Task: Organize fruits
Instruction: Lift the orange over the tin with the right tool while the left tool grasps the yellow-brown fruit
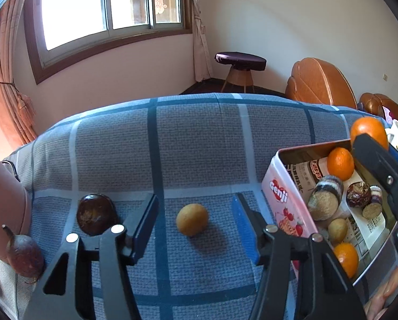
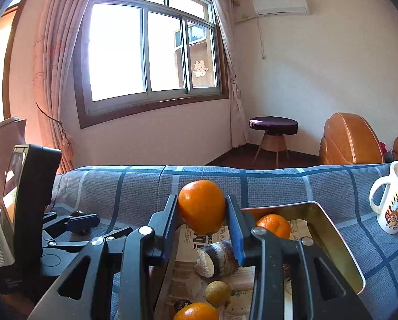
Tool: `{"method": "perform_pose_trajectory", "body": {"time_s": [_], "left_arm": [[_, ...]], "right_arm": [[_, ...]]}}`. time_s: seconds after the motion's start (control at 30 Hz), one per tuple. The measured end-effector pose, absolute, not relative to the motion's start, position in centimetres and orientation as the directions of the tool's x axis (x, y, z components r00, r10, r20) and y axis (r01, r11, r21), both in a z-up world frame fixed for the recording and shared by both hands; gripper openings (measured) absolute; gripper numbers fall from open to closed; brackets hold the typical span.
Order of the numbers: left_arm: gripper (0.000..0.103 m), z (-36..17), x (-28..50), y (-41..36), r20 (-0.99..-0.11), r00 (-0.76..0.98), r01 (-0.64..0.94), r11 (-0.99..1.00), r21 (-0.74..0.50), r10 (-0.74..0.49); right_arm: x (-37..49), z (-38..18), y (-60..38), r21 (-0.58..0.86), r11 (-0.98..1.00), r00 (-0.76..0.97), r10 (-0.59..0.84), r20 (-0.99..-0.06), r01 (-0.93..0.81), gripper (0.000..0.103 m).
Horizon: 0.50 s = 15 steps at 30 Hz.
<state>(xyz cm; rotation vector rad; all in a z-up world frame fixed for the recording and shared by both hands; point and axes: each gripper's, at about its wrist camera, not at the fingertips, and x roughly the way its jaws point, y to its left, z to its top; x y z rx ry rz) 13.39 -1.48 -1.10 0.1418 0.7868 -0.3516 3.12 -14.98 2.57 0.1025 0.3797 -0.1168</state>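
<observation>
Straddling the small round yellow-brown fruit, our left gripper stands open around it, untouched; our right gripper clamps a round orange above the pink tin.

Blue plaid-covered surface carried a small yellow fruit, two dark passion fruits, pink tin, white mug.
</observation>
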Motion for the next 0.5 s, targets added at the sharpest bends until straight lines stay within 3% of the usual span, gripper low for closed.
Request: {"method": "perform_pose_trajectory", "body": {"time_s": [0.17,0.27,0.33,0.37,0.5], "left_arm": [[0.049,-3.0,15.6,-1.9,-0.785,0.573,0.342,0.939,-0.032,-0.235],[0.047,-3.0,15.5,-2.4,-0.782,0.585,0.341,0.940,-0.005,-0.216],[0.039,-3.1,15.3,-2.8,-0.780,0.587,0.357,0.934,0.007,-0.219],[0.029,-3.2,15.2,-2.9,-0.778,0.587,0.363,0.932,0.008,-0.222],[0.029,-3.1,14.4,-2.4,-0.766,0.615,0.312,0.950,0.018,-0.188]], "right_arm": [[3.3,2.3,-15.4,0.096,0.985,0.918,-0.095,-0.384,0.143,0.037],[3.5,2.2,-15.3,0.097,0.986,0.917,-0.090,-0.390,0.138,0.037],[3.5,2.2,-15.2,0.090,0.986,0.917,-0.092,-0.387,0.137,0.037],[3.5,2.2,-15.2,0.089,0.987,0.918,-0.093,-0.386,0.137,0.037],[3.5,2.3,-15.2,0.085,0.987,0.919,-0.095,-0.384,0.138,0.037]]}}
